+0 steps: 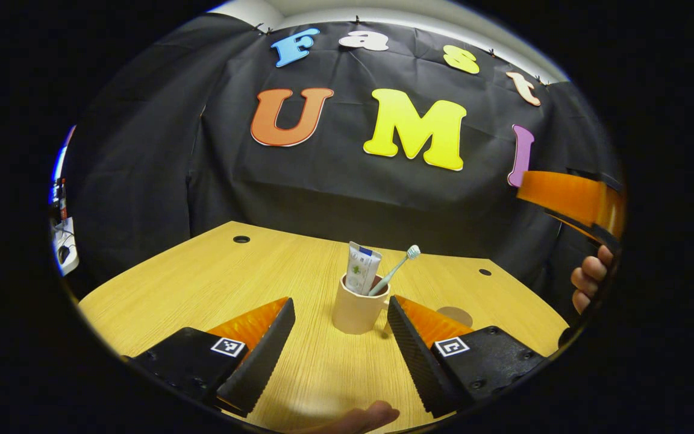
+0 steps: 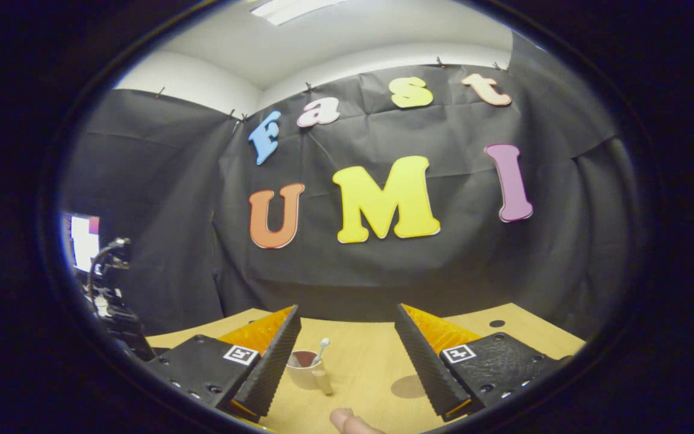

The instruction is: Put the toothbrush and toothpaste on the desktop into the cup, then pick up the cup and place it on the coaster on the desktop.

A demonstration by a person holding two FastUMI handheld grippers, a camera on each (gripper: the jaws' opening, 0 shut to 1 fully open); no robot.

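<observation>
1 cup [image 1: 356, 312] on the tabletop [image 1: 202, 283] holds 1 toothpaste [image 1: 362, 268] and 1 toothbrush [image 1: 396, 267] beside 1 coaster [image 1: 456, 315] in the left gripper view, between the open left claw [image 1: 341, 337]; in the right gripper view the open right claw [image 2: 347, 355] faces them, and an off-centre squeeze could tip the top-heavy cup.

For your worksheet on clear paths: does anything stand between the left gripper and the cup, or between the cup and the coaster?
Nothing visible does. The left gripper is open with bare desk before the cup, and the coaster lies just beside the cup, nothing between them.
</observation>
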